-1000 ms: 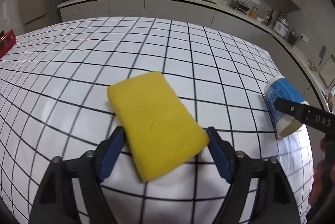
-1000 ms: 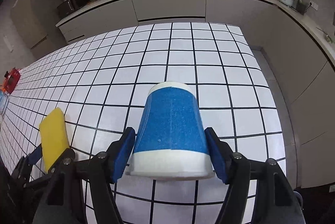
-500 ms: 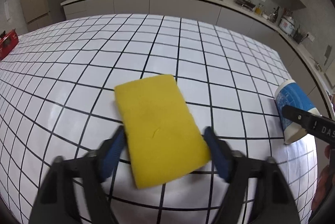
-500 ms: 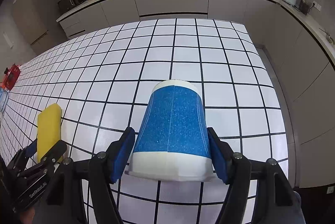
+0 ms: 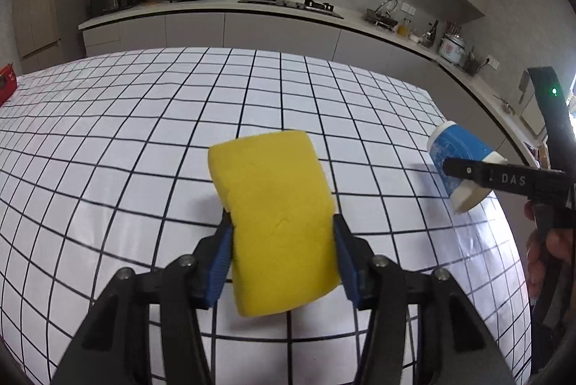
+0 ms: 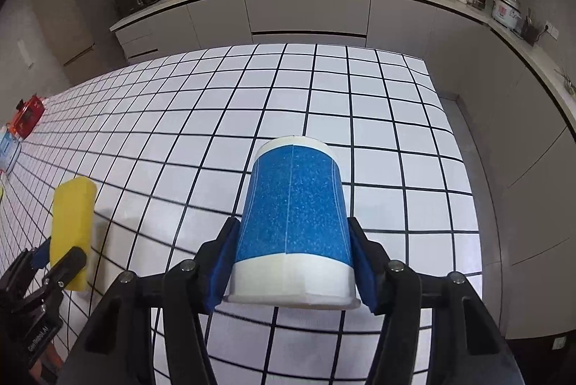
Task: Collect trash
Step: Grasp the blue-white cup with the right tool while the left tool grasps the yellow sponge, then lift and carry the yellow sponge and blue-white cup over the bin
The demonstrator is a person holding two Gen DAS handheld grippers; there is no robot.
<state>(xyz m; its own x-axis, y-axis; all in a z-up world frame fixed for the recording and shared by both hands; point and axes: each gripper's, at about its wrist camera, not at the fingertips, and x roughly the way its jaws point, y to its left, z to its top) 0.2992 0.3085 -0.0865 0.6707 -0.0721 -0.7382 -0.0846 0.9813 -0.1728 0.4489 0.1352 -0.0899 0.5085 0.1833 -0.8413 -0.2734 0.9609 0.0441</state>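
Far left of the right wrist view: small red object (image 6: 28,114) at the table's edge, untouched, too small to identify.

Left gripper (image 5: 282,253) now clamps the yellow rectangular foam sponge (image 5: 275,223) between its blue pads (image 5: 220,259). A second ago the jaws stood wide with gaps either side of the sponge, which lay flat on the white black-gridded tablecloth (image 5: 144,140). Gaps are gone, pads press both long edges, and the sponge's far end tilts up off the cloth. It reads as grasped and lifted; the shadow under it in the right wrist view backs that.

Centre to right: right gripper (image 6: 291,262) holds the blue-and-white paper cup (image 6: 293,223), upside down, wide rim toward the camera, pads on both sides. Same grip as a second ago, just carried higher; the left wrist view shows the cup at right of frame, clear of the table.

Meaning for the task: both trash items picked, both hands loaded. No bin visible in either view, so the drop-off spot is unknown. Sponge is soft, so the squeeze should hold; cup is thin, and over-gripping may crush it.
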